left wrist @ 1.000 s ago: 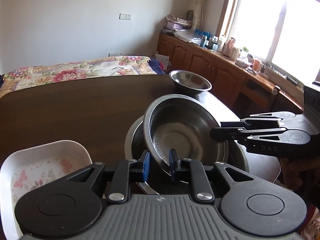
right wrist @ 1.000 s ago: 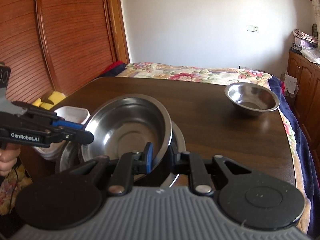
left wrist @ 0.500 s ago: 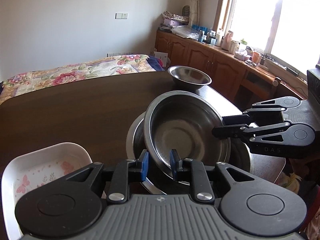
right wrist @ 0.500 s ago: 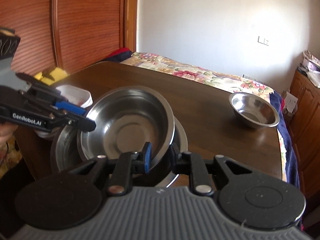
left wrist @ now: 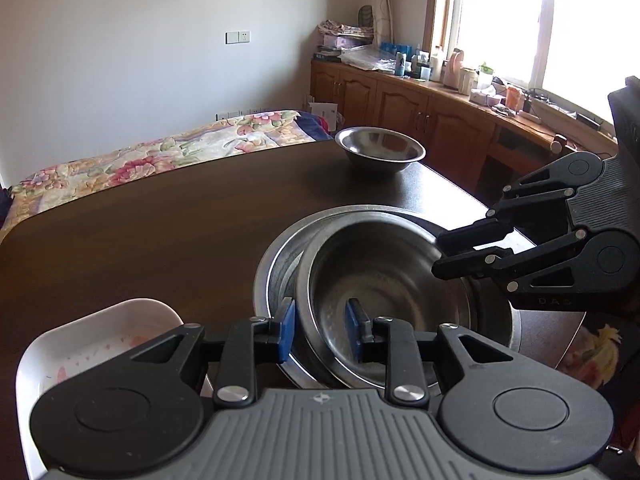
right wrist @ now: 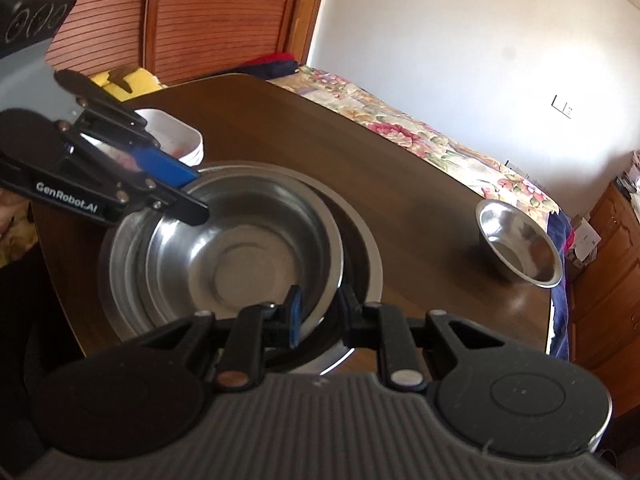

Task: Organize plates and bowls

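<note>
A steel bowl (left wrist: 392, 280) (right wrist: 240, 256) sits low and slightly tilted inside a larger steel bowl (left wrist: 276, 264) (right wrist: 360, 248) on the dark wooden table (left wrist: 160, 232). My left gripper (left wrist: 320, 330) (right wrist: 200, 194) is shut on the inner bowl's near rim, one blue pad outside and one inside. Opposite it, my right gripper (right wrist: 320, 314) (left wrist: 438, 254) is shut on the other side of the same rim. A smaller steel bowl (left wrist: 380, 152) (right wrist: 518, 244) stands alone near the table's far corner.
A white rectangular dish (left wrist: 100, 332) (right wrist: 176, 132) with a pink pattern sits at the table edge beside the nested bowls. Behind the table lies a bed with a floral cover (left wrist: 160, 156). Wooden cabinets (left wrist: 420, 116) run under the window.
The held bowl has come down from a steep tilt above the larger bowl to lie low inside it. Both grippers have dropped with it.
</note>
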Tool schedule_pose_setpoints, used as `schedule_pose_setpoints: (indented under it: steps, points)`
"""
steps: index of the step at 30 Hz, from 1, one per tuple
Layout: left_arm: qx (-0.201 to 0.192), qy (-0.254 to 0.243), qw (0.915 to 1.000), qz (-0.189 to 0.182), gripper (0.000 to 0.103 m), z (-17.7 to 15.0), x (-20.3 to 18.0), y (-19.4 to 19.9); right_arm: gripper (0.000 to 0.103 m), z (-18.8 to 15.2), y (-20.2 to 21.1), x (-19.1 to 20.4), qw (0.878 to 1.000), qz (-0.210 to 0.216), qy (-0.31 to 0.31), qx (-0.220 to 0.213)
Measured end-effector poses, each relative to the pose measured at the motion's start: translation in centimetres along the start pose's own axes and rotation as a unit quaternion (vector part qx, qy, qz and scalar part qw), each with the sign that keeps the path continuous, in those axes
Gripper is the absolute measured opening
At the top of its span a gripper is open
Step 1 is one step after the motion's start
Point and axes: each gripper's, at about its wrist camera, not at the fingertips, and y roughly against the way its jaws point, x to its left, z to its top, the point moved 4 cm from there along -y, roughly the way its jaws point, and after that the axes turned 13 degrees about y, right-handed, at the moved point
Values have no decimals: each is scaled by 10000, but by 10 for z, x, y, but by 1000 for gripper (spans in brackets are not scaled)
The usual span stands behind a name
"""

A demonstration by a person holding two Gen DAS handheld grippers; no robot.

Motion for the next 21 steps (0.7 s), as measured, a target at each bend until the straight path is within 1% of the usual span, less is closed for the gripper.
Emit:
schedule_pose_setpoints:
  steps: [2,3,5,13,21]
  points:
    - [-40,41,10000,8,32,1,2,1,20,0,2,-3,10000,-15,-58,-50]
    - [-72,58,10000,5,36,3,2,2,20,1,3,-4,9999,-24,-98,-86]
    - [-108,52,9999,-34,38,3,2,5,20,0,4,-7,9997,-30,-190,-145]
    - [-193,16,9998,31,38,9,0,7,20,0,8,-14,9986,-98,-402,-339]
    - [-313,22,9995,37,39,15,-1,10,20,2,14,-27,9966,-303,-555,-529]
